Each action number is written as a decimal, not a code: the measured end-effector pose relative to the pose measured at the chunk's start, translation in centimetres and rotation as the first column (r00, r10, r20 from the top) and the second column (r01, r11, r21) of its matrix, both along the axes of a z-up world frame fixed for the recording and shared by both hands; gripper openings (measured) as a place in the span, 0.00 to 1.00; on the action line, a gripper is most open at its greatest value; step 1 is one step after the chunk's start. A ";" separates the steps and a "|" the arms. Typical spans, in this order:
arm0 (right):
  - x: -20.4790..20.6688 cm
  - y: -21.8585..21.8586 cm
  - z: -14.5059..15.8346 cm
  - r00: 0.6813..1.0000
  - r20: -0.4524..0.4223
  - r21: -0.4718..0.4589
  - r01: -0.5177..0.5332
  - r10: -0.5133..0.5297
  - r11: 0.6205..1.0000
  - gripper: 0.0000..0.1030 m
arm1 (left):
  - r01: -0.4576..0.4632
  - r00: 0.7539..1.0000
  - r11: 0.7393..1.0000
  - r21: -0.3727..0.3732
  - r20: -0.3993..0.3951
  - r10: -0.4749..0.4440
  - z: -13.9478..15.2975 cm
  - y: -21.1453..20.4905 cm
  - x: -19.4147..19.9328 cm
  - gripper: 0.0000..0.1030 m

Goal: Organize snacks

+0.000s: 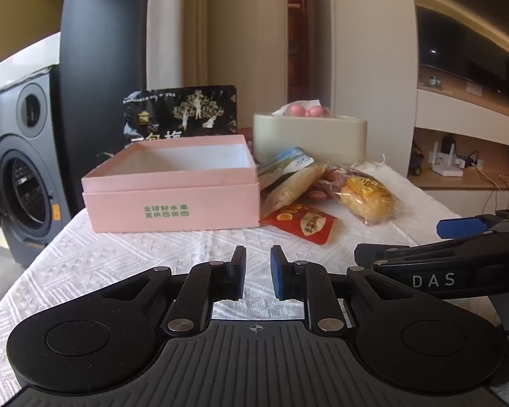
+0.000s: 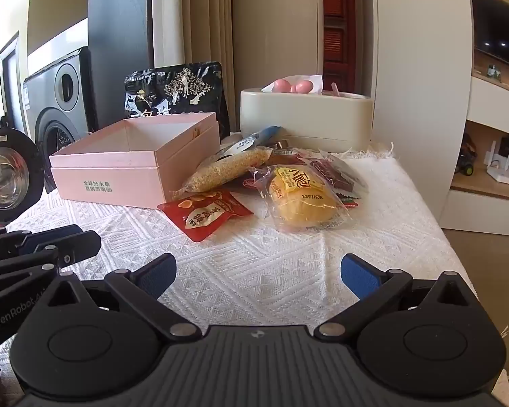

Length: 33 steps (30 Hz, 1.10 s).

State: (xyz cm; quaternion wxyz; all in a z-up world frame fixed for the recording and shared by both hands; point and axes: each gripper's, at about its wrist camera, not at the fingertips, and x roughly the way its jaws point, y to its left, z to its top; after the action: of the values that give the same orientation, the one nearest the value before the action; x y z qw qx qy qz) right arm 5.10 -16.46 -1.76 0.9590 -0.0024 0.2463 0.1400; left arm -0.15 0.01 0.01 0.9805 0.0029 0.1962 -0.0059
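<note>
An open pink box (image 1: 173, 203) (image 2: 118, 183) sits on the white tablecloth (image 1: 118, 264) (image 2: 373, 203), its inside bare as far as it shows. To its right lies a pile of snacks: a red packet (image 1: 303, 222) (image 2: 207, 213), a yellow cake in a clear wrapper (image 1: 366, 196) (image 2: 298, 203), and a long bag of yellow crumbs (image 1: 288, 186) (image 2: 227, 169). My left gripper (image 1: 258, 271) (image 2: 85, 234) hovers before the box, shut on nothing. Further right, short of the pile, my right gripper (image 2: 258, 264) (image 1: 398, 240) is wide open and holds nothing.
A black pouch (image 1: 180, 112) (image 2: 176, 91) stands behind the box. A cream tissue box (image 1: 308, 135) (image 2: 305, 115) with pink shapes on top sits at the back. A washing machine (image 1: 20, 169) (image 2: 61, 101) stands left of the table; shelves are at right.
</note>
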 end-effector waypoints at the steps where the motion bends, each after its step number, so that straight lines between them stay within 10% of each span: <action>1: 0.0 0.0 0.0 1.000 0.001 0.000 0.001 -0.001 1.000 1.00 | 0.004 1.000 1.000 0.001 0.000 -0.004 0.0 0.0 -0.1 0.19; 33: 0.0 -0.1 -0.1 1.000 -0.001 -0.002 0.001 -0.001 1.000 1.00 | -0.010 1.000 1.000 0.005 -0.011 0.010 -0.1 -0.2 0.0 0.19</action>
State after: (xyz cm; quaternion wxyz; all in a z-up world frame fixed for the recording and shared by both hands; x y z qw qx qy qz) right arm 5.07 -16.51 -1.82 0.9589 -0.0030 0.2471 0.1395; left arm -0.17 -0.22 -0.05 0.9794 0.0042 0.2018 -0.0003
